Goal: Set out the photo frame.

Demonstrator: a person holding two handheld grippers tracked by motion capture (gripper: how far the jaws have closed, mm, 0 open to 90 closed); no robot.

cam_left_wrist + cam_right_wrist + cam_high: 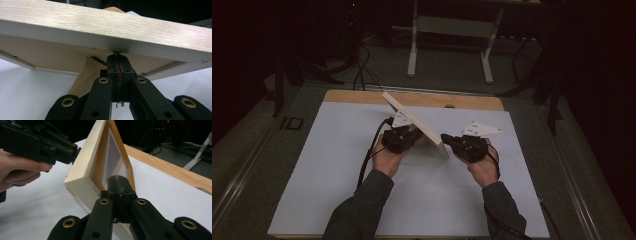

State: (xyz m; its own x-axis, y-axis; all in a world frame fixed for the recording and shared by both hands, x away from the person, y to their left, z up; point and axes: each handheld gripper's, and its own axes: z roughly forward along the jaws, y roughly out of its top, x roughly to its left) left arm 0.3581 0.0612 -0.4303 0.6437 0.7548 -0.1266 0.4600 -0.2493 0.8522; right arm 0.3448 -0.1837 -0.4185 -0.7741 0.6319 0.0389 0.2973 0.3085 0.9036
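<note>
A wooden frame (414, 125) stands tilted near the middle of a white sheet (337, 165) that covers the table (362, 96), between the two grippers. In the high view it shows edge-on as a pale slanted bar, so its face cannot be read there.

The left gripper (404, 137) sits just behind the frame. In the left gripper view its jaws are clenched together with no gap, their tips against the frame's back edge (105, 32). Nothing is seen pinched between them, though a thin dark clip or hinge (98, 60) lies just beside the tips; whether it is touched is hard to tell. The brown backing board (50, 57) and a stand leg (85, 75) show below, partly hidden by the jaws.

The right gripper (451, 140) faces the frame's front. In the right gripper view its jaws are also pressed shut on nothing, tips at the inner edge of the frame (82, 170), near the glazed pane (112, 162). The jaws cover the frame's lower part, so actual contact cannot be made out. The left gripper (67, 152) and the hand (17, 170) holding it appear beyond, cut off at the picture's edge.

The room behind is dark; only a pale stand (452, 35) and cables (359, 70) show.
</note>
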